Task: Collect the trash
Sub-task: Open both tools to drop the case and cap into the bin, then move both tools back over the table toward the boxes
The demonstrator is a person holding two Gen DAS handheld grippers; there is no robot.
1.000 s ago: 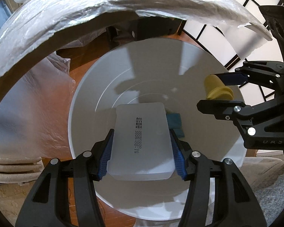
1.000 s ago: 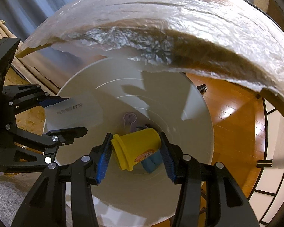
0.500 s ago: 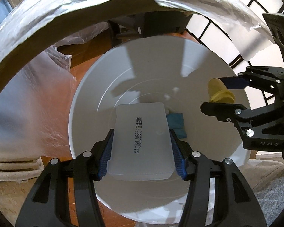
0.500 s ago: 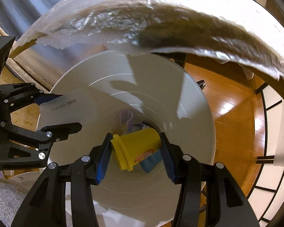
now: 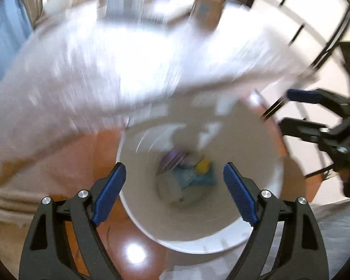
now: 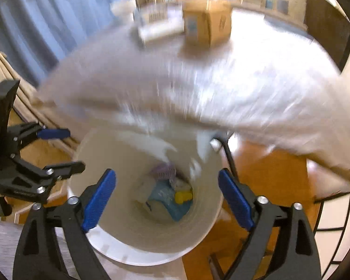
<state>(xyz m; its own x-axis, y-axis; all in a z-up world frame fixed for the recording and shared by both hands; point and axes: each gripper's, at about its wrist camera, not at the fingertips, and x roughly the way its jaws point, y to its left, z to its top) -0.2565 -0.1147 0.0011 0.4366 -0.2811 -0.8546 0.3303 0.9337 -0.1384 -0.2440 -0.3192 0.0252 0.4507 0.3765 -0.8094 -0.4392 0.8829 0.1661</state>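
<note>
While both claws hang spread wide and empty, the left claw (image 5: 172, 193) and right claw (image 6: 166, 197) sit above the bin (image 6: 119, 252); the trash (image 6: 172, 196) lies directly below, equally near each.

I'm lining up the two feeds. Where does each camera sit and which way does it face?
Left wrist: on the left hand-held gripper, facing down into the white bin; own open fingers show, right hand-held gripper at right.
Right wrist: on the right hand-held gripper, facing down likewise; left hand-held gripper at left.
Shared: bin, yellow cup.
</note>
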